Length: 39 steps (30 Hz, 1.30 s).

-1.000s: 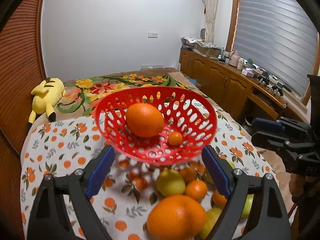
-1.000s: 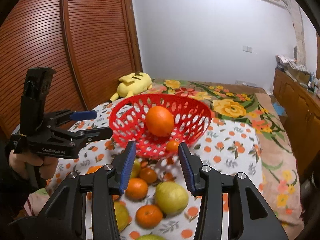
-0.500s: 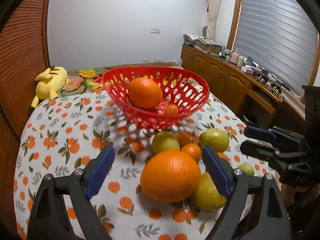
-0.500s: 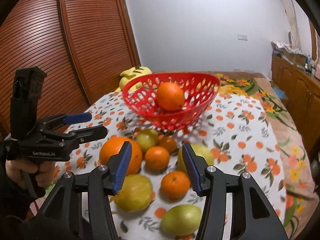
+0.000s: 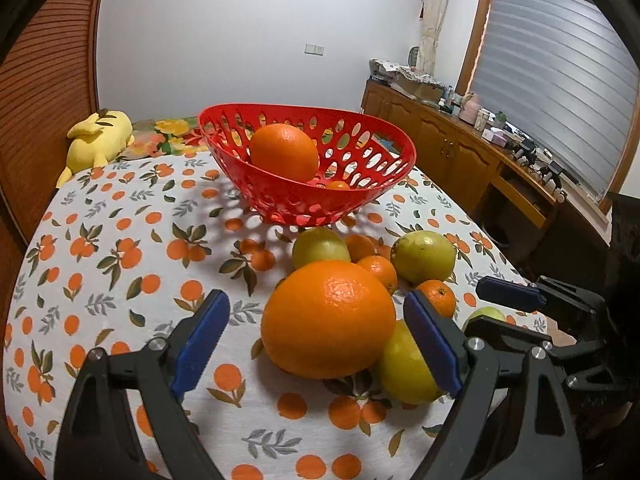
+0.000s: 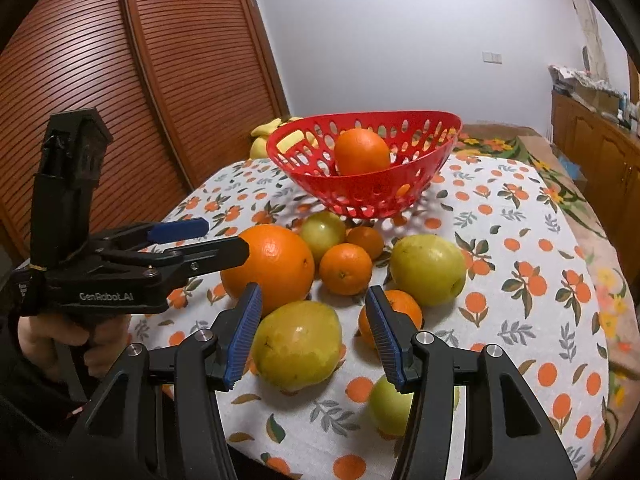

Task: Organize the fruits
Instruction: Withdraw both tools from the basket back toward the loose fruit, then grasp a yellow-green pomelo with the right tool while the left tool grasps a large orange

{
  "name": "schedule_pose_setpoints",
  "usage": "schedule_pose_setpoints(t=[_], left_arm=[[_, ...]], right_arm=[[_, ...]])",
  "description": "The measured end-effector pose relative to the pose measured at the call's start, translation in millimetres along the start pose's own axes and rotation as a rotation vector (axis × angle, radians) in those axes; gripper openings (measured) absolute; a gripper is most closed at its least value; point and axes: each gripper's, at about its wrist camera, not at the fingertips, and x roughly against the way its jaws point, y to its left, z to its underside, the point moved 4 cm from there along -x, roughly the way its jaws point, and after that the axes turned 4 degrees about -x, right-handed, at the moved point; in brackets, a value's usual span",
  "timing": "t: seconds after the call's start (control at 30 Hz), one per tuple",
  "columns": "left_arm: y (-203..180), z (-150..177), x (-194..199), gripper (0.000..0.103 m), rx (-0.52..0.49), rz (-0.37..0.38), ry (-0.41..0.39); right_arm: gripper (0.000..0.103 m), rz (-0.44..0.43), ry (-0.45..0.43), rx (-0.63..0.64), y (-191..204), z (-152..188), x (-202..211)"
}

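Two grippers held spread, nothing gripped. Left gripper [image 5: 316, 338] set low at table [image 5: 100, 280], large orange [image 5: 328, 318] framed between blue fingers, not touched. Right gripper [image 6: 314, 332] spread around yellow-green pear [image 6: 298, 344], contact not seen. Small oranges [image 6: 346, 268] and second pear [image 6: 428, 270] clustered just beyond fingertips. Red basket [image 5: 280, 196] seen farther ahead, second large orange [image 5: 285, 152] lying inside. Yellow plush [image 5: 98, 140] seen beyond basket, left.
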Motion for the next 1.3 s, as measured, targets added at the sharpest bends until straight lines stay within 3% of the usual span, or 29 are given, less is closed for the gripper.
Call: schedule_pose_setpoints(t=[0.73,1.03,1.3], left_arm=[[0,10,-44,0.091,0.072,0.047,0.091],[2,13,-38,0.087,0.068,0.069,0.068],[12,21,-22,0.087,0.061,0.034,0.059]], right_arm=[[0.056,0.021,-0.004,-0.016,-9,9,5],[0.056,0.006,0.014,-0.004,-1,12,-3],[0.056,-0.009,0.044,0.017,7,17,-15]])
